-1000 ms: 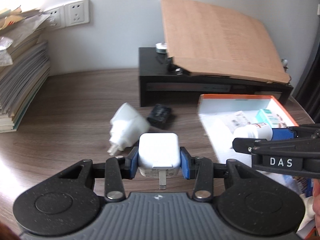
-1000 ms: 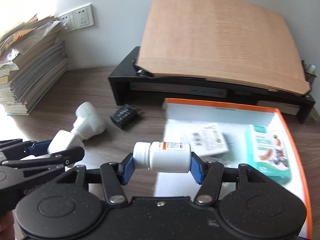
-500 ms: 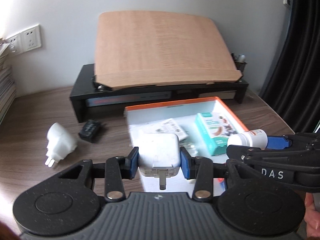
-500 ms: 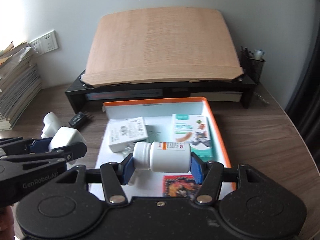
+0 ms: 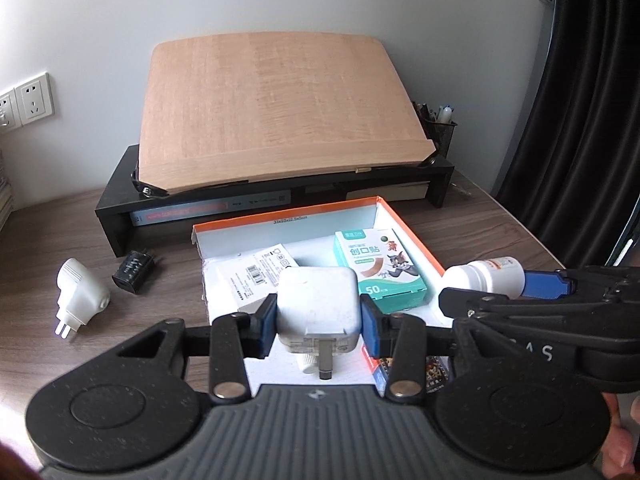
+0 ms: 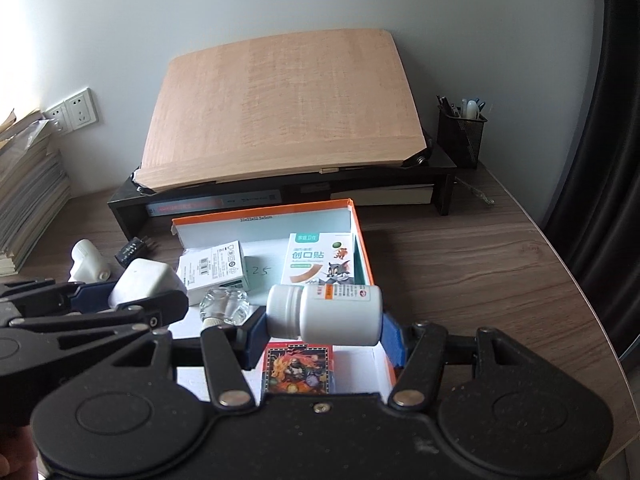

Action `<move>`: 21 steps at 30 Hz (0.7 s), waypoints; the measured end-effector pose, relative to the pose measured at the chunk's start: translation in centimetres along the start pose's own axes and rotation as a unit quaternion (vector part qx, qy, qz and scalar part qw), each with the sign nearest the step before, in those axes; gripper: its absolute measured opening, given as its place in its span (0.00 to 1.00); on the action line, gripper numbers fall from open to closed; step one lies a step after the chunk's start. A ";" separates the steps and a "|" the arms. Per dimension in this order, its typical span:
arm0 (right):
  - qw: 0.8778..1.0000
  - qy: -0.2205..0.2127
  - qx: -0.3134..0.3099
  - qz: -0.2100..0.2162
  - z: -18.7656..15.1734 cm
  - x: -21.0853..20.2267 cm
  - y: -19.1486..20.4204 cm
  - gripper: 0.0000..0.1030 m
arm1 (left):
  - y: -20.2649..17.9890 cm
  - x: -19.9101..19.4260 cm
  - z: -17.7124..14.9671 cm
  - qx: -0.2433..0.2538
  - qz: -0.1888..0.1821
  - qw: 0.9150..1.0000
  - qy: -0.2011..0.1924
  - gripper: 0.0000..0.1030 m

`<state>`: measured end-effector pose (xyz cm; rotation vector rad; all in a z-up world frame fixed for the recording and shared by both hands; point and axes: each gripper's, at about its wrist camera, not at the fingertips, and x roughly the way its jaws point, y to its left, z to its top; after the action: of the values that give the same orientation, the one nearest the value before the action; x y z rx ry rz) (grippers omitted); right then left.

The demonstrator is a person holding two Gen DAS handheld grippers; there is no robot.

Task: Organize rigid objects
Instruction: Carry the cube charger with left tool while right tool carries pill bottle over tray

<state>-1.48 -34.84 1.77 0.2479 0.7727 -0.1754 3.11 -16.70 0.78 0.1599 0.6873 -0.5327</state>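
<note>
We are clamping a white square plug adapter point(image 5: 317, 304) in our left tongs point(image 5: 318, 322) and a white plastic pill bottle point(image 6: 324, 311) in our right tongs point(image 6: 322, 330), both low-centre over the orange-rimmed white box point(image 6: 362, 240).

Both tools, charger point(image 5: 317, 305) and bottle point(image 6: 324, 311) clamped, moved over the box point(image 6: 362, 232).

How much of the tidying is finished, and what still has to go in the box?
Done: the plaster box, a white carton, a glass piece and a card pack lie in the orange box. In hand: the left gripper holds a white charger; the right gripper holds a pill bottle. Left: a white plug and black adapter on the desk.
</note>
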 end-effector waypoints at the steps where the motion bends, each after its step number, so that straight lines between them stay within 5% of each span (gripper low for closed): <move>1: 1.000 0.000 0.000 0.001 0.1 0.0 -0.1 0.67 | -0.1 -0.1 0.0 0.000 0.001 1.000 -0.001 0.41; 21: 1.000 -0.009 0.000 0.008 1.0 0.2 0.2 0.67 | 0.0 -0.7 0.2 -0.004 0.004 1.000 -0.006 0.41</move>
<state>-0.59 -34.99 2.33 0.2517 0.7518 -0.1614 2.73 -16.50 1.34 0.1521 0.6763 -0.5228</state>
